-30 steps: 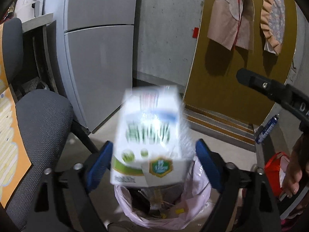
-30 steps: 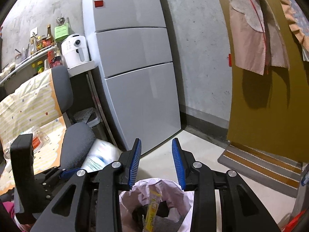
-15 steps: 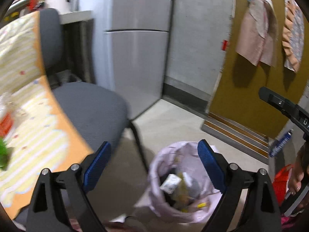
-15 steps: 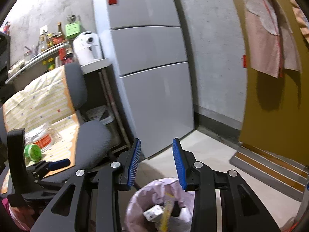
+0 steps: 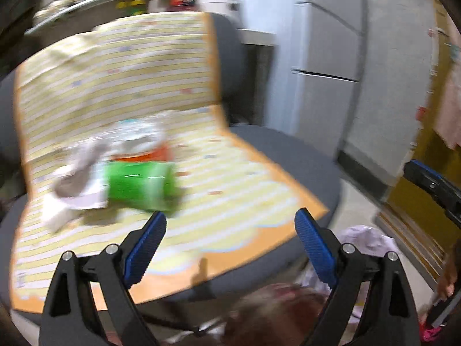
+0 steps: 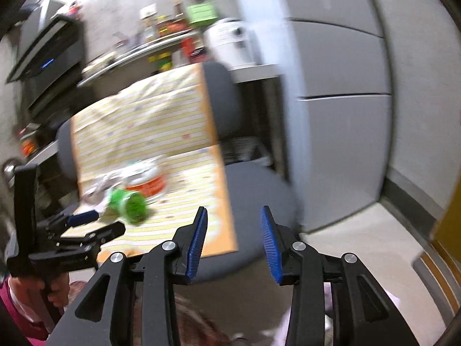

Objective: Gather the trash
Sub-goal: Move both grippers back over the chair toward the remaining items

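Observation:
A green can [image 5: 141, 186] lies on its side on the yellow striped cloth [image 5: 230, 196] covering the grey chair [image 5: 302, 158]. Behind it are an orange-and-white tub [image 5: 144, 150] and a crumpled white wrapper [image 5: 75, 178]. My left gripper [image 5: 230, 245] is open and empty, a little in front and to the right of the can. The right wrist view shows the same can [image 6: 131, 206] and tub [image 6: 145, 181] at left. My right gripper [image 6: 233, 242] is open and empty over the chair's right edge. The pink trash bag [image 5: 368, 239] sits on the floor at lower right. Both views are motion-blurred.
A grey fridge [image 6: 345, 86] stands right of the chair, with a white appliance [image 6: 227, 43] and a cluttered shelf [image 6: 161, 46] behind it. A hand holds the left gripper [image 6: 83, 222]. The floor [image 6: 360, 230] lies between chair and fridge.
The white-and-green carton left my left gripper and landed in the trash bag. Both grippers then swung left, from the bag to the chair with the can.

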`<state>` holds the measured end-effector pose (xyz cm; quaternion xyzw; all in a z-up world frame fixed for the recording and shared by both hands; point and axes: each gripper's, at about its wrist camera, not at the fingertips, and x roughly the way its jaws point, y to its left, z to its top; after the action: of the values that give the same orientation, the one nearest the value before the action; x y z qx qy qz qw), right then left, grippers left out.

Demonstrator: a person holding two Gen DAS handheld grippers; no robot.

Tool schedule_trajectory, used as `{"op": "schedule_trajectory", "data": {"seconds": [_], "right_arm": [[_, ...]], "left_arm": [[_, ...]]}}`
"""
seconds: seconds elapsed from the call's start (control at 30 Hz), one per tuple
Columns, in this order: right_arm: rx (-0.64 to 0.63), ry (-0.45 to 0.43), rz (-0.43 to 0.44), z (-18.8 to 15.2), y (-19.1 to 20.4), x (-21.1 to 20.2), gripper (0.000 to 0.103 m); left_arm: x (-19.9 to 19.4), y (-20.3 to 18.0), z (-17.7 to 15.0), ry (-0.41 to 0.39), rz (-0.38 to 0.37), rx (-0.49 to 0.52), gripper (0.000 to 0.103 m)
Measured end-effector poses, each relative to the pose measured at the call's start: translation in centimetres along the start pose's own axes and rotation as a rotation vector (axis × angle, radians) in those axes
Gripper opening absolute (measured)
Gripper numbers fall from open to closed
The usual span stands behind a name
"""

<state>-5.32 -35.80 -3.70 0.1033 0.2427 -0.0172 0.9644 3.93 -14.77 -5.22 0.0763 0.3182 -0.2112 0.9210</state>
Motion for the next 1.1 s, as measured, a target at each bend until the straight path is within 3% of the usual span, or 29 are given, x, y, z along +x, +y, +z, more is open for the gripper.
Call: {"op": "schedule_trajectory", "data": {"seconds": [0.3, 0.5, 0.77, 1.1], "right_arm": [[-0.139, 0.065, 0.177, 1.5, 8.6, 4.7, 0.045], [-0.209, 0.112, 0.228, 1.6, 12.8, 6.5, 0.047], [-0.258, 0.133, 0.275, 1.7, 16.6, 8.1, 0.049], [-0.298, 0.147, 0.308, 2.0, 19.0, 8.7, 0.050]], "left_arm": [[-2.8, 8.9, -0.5, 0.016, 0.198, -0.138, 0.088], [-4.0, 13.4, -2.0, 0.048, 0.297, -0.211, 0.088], [-4.8, 17.6, -2.7, 0.064, 0.377, -0.281, 0.088], [-6.3, 18.8, -2.7, 0.068, 0.404, -0.306, 0.088]]}}
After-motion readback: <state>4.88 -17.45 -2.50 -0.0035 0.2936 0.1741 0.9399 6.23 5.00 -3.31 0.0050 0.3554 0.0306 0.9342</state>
